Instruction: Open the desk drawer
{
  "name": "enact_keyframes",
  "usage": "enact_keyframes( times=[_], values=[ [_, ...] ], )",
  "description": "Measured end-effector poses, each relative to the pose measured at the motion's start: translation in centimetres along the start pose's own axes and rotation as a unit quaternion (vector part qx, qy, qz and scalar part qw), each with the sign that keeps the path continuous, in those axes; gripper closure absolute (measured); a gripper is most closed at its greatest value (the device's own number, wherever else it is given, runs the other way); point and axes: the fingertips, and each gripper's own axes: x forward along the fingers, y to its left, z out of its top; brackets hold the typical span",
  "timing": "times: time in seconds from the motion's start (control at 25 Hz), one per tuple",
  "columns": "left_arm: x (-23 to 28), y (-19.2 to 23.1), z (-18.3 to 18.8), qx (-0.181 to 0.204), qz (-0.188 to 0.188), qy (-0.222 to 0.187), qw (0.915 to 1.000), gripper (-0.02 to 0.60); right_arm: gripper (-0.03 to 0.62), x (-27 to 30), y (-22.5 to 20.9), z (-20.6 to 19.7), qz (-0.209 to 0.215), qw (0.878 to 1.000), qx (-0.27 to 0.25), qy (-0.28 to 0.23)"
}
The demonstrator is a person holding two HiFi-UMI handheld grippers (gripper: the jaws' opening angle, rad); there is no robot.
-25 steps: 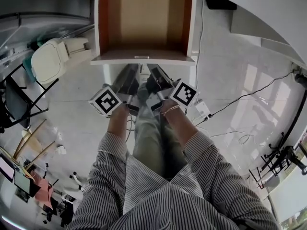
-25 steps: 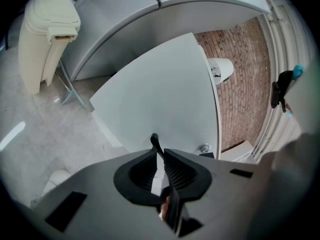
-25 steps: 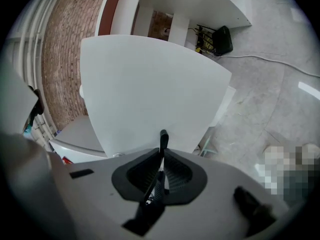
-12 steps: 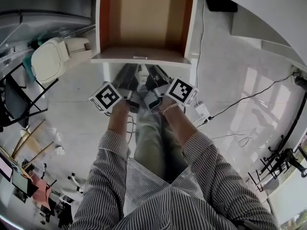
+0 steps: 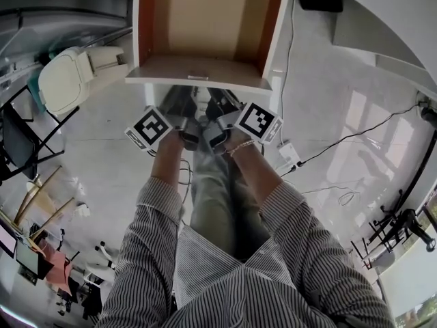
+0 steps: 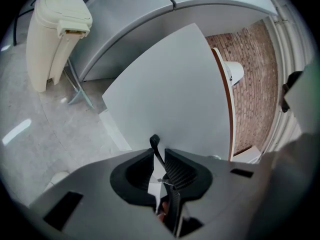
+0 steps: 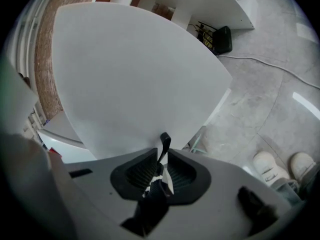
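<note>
In the head view the desk drawer (image 5: pixel 147 33) stands pulled out, its wooden inside bare. Its white front (image 5: pixel 164 72) carries a small handle (image 5: pixel 198 78). Both grippers hang just below and in front of that front edge, touching nothing. My left gripper (image 5: pixel 183 102) has its jaws a narrow slit apart and opening, with nothing between them. The jaws of my right gripper (image 5: pixel 220 102) are opening too and are also empty. Each gripper view is filled by the drawer's white panel (image 6: pixel 170 94) (image 7: pixel 135 69) ahead of the fingertips (image 6: pixel 155 142) (image 7: pixel 164 139).
A cream pedal bin (image 5: pixel 65 80) (image 6: pixel 55 34) stands left of the drawer. A black chair (image 5: pixel 20 142) is further left. A cable and socket strip (image 5: pixel 290 157) lie on the floor to the right. A black bag (image 7: pixel 222 39) sits under the desk. The person's shoes (image 7: pixel 272 169) stand below.
Both grippers have sunk a little below the drawer front. The drawer stays pulled out.
</note>
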Motion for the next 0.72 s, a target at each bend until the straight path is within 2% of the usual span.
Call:
enact_keyframes(
  times=[0.28, 0.6, 0.72],
  values=[
    [-0.1, -0.1, -0.1, 0.006, 0.002, -0.003, 1.0, 0.52, 0.517, -0.7, -0.5, 0.2, -0.013, 1.0, -0.006, 0.004],
    [-3.0, -1.6, -0.7, -0.001, 0.023, 0.01, 0.9997, 0.438, 0.51, -3.4, 0.6, -1.1, -0.025, 1.0, 0.002, 0.01],
    [-4.2, -2.7, -1.0, 0.004, 0.028, 0.018, 0.9994, 0.434, 0.511, -4.3, 2.1, -0.7, -0.021, 1.0, 0.0, 0.01]
  ],
)
